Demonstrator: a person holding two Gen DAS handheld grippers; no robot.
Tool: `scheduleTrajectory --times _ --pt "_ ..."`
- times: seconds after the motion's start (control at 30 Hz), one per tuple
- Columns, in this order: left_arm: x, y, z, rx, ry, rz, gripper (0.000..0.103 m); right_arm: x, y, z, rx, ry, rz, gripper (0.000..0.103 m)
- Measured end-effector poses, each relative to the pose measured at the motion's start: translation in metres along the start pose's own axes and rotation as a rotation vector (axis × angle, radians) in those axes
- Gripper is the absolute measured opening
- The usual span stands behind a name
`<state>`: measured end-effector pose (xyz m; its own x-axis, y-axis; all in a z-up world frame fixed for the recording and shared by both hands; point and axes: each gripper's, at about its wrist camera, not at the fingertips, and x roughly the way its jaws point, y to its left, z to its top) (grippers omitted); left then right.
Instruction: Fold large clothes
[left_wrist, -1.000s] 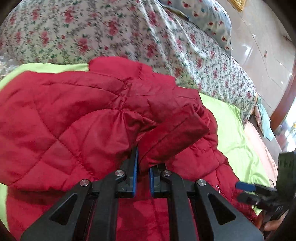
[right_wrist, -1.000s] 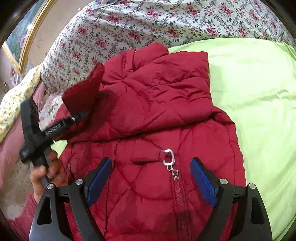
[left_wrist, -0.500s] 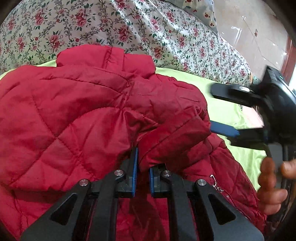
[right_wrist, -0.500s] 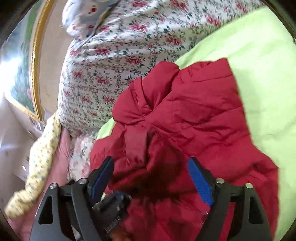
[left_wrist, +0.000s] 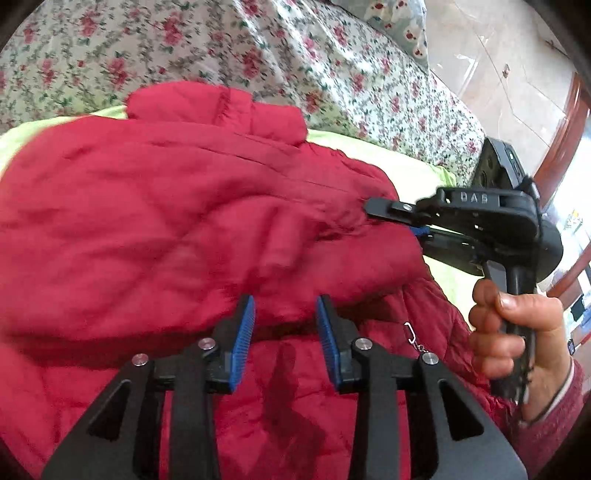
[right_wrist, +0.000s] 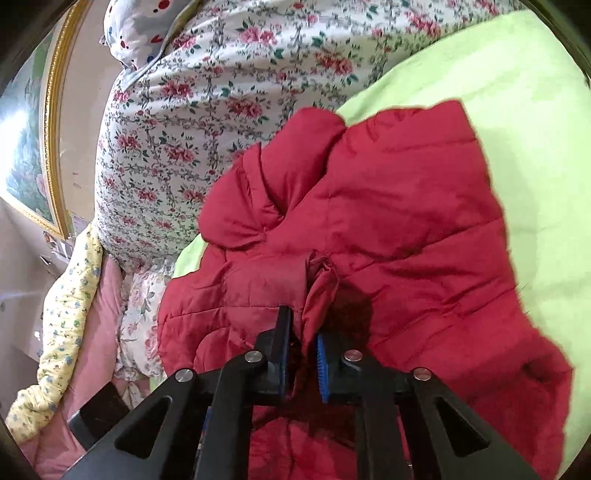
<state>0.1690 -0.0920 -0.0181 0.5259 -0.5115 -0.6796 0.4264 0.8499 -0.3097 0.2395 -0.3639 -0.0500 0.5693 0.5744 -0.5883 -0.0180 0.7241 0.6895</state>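
While the left claw gapes before the red jacket, the right claw (nearly closed) pinches its cuff.

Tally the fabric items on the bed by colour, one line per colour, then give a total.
Red: 1, the quilted jacket, with the right hand-held gripper shut on a fold of it and the left hand-held gripper open.
Lime green: 1, the sheet under the jacket.
Floral white: 1, the quilt behind it.
Pale yellow floral: 1, the cloth at the bed's edge.
Total: 4
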Motion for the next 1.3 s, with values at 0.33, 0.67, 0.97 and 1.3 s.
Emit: scheduleTrajectory --times 0.33,0.67,0.97,1.3 --pt "-0.035 0.061 0.036 -0.072 -0.101 0.146 0.032 -0.019 -0.032 0.012 -0.013 -0.056 -0.108 0.009" --pt "0.013 0.116 0.026 -0.185 0.008 0.161 0.032 -0.028 -0.010 0.007 -0.117 -0.101 -0.212 0.022" --pt "0.015 0.105 0.026 -0.150 0.013 0.214 0.032 -0.021 0.077 -0.031 -0.480 -0.148 -0.299 0.040" --pt "-0.020 0.097 0.035 -0.062 -0.029 0.254 0.032 0.035 0.029 -0.039 -0.451 0.002 -0.451 0.035"
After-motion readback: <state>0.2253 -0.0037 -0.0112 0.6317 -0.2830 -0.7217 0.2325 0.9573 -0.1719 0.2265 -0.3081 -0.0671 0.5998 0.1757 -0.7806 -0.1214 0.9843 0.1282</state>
